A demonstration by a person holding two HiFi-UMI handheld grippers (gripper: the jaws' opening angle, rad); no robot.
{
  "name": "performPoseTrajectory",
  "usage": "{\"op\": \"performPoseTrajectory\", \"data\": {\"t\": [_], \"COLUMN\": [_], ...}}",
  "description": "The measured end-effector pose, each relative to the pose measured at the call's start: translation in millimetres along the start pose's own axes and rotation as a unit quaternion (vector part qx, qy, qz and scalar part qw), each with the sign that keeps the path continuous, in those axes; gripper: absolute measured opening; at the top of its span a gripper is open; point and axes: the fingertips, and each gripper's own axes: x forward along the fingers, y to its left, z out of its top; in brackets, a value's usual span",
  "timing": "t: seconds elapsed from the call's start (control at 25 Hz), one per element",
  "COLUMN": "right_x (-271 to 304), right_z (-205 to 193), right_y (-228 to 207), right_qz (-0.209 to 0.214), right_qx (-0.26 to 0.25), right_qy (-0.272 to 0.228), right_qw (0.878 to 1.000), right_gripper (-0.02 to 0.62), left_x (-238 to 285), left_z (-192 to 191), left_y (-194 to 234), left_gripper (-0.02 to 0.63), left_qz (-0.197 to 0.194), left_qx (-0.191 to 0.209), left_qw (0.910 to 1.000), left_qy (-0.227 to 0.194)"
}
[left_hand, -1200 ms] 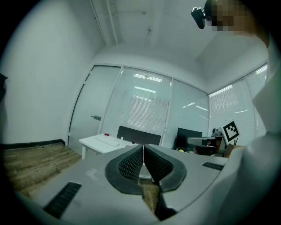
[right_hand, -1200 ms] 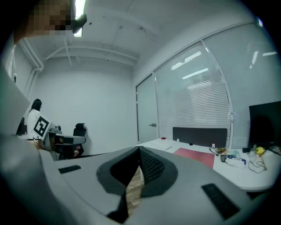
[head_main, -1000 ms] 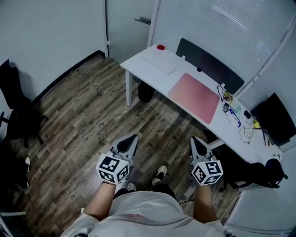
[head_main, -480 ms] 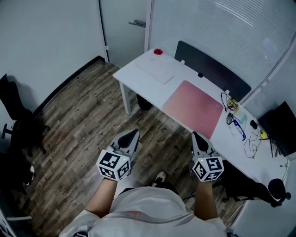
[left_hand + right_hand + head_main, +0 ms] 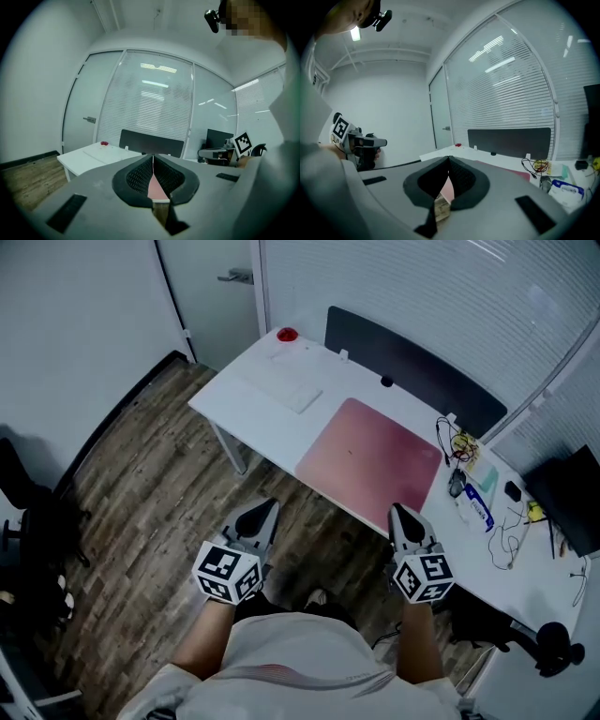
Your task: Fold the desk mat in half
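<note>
Lying flat on the white counter (image 5: 253,395), the pink desk mat (image 5: 370,460) sits just ahead of both tools, untouched. The left tool (image 5: 265,512) and right tool (image 5: 401,514) are each pressed together, holding nothing. I'd say they should spread first, then pinch the two near corners evenly so the fold lands edge on edge.

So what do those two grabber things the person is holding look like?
They match. The left gripper and right gripper are grey and taper to a point, with black bumpy pads inside. Each carries a white cube printed with black square markers. No cables show. The person wears a light short-sleeved shirt.
</note>
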Motion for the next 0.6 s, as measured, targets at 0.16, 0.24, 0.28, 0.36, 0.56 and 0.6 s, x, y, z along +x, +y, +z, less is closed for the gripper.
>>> {"op": "performPoseTrajectory", "data": {"t": [0.16, 0.24, 0.28, 0.36, 0.56, 0.6], "right_x": [24.4, 41.6, 50.2, 68.6, 117.9, 128.3], "right_z": [-7.7, -6.1, -4.5, -0.6, 8.7, 8.9], "right_y": [-5.8, -6.6, -6.5, -4.6, 20.3, 26.0], "right_qz": [-0.014, -0.027, -0.037, -0.059, -0.107, -0.112], "right_qx": [-0.003, -0.007, -0.007, -0.006, -0.007, -0.009], "right_qy": [0.02, 0.027, 0.03, 0.036, 0.045, 0.048], "right_qw": [1.0, 0.999, 0.999, 0.998, 0.993, 0.993], "right_gripper": [0.051, 0.051, 0.051, 0.051, 0.051, 0.051], "left_x": [31.1, 47.9, 55.9, 72.2, 102.7, 107.8], "left_z": [-5.5, -3.6, -2.5, 0.6, 8.7, 9.4], "left_y": [22.8, 41.5, 51.5, 73.6, 133.0, 143.5], "left_gripper": [0.015, 0.015, 0.015, 0.015, 0.015, 0.015], "left_qz": [-0.018, -0.032, -0.041, -0.061, -0.107, -0.113], "left_qx": [-0.009, -0.015, -0.015, -0.014, 0.01, 0.017], "left_qw": [0.9997, 0.9993, 0.9989, 0.9979, 0.9936, 0.9926], "left_qy": [0.014, 0.015, 0.016, 0.019, 0.035, 0.039]}}
